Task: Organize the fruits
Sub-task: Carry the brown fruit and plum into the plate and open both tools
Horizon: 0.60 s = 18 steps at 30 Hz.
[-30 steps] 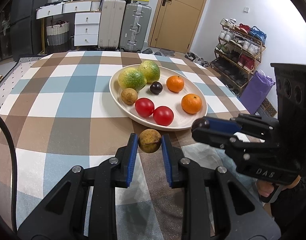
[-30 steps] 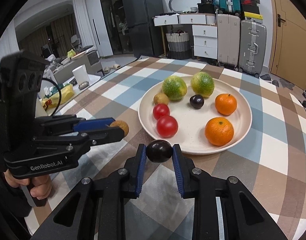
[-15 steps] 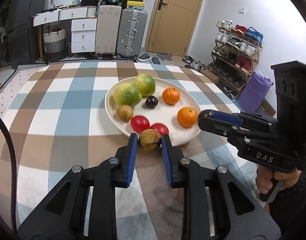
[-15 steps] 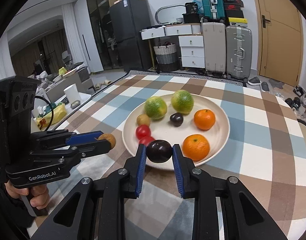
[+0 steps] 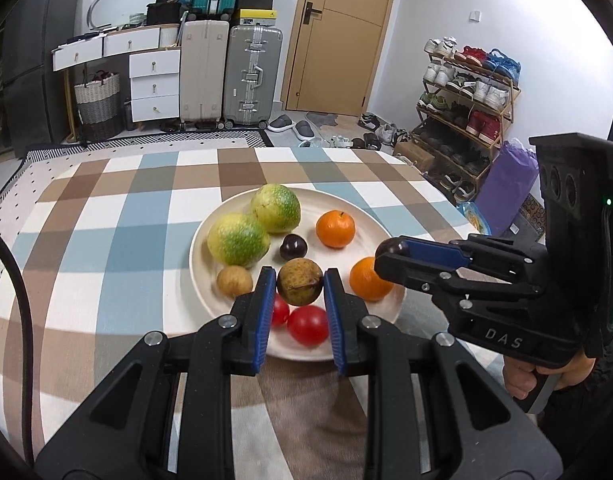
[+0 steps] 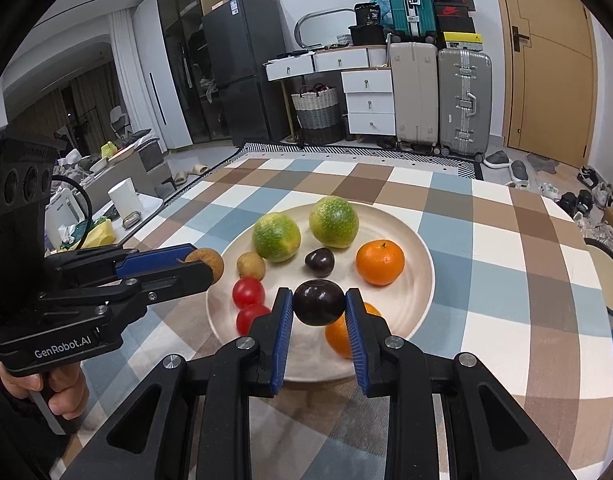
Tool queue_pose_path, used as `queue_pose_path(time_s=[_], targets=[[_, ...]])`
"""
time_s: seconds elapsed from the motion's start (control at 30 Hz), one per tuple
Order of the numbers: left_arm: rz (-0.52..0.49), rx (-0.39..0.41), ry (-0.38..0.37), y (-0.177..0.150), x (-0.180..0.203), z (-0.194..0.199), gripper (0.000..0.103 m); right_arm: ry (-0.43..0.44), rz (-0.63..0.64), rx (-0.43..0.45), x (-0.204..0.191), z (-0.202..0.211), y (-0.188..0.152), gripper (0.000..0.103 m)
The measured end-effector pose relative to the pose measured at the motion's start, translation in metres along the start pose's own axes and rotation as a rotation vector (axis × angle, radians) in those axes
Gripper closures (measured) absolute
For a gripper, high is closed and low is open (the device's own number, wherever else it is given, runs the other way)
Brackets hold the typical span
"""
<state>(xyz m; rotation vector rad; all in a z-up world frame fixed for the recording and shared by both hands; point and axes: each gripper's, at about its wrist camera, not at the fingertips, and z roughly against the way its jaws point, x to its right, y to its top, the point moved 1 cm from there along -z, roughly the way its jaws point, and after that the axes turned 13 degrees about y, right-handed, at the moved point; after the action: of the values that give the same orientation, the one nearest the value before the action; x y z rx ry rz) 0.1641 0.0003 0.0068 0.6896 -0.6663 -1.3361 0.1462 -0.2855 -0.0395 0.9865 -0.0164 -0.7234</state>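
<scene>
Checked blue, brown and white table [image 5: 118, 240] carrying a round cream plate [image 5: 386, 236] of fruit. Left gripper [image 5: 299, 286], fingers closed on a brown, rough-skinned round fruit [image 5: 299, 283], held above the plate's near edge. Right gripper [image 6: 319, 304], fingers closed on a dark purple plum [image 6: 319, 303], also over the plate. Behind: grey suitcases [image 5: 252, 72], wooden door [image 5: 338, 36].

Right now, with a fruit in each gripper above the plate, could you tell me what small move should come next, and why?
Probably lower both toward bare plate and then release. The left gripper is shut on the brown fruit and the right gripper on the dark plum, both held clear above the white plate. Matching fruits already lie there, a brown one and a plum, with free space beside them.
</scene>
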Motion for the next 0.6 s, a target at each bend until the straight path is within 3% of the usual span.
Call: queue_pose_path(time_s=[0.6], targets=[[-0.035,-0.04,-0.001,0.008,0.007,-0.046,0.081,-0.013,-0.032,-0.022,0.017,-0.023,0.001,0.075]])
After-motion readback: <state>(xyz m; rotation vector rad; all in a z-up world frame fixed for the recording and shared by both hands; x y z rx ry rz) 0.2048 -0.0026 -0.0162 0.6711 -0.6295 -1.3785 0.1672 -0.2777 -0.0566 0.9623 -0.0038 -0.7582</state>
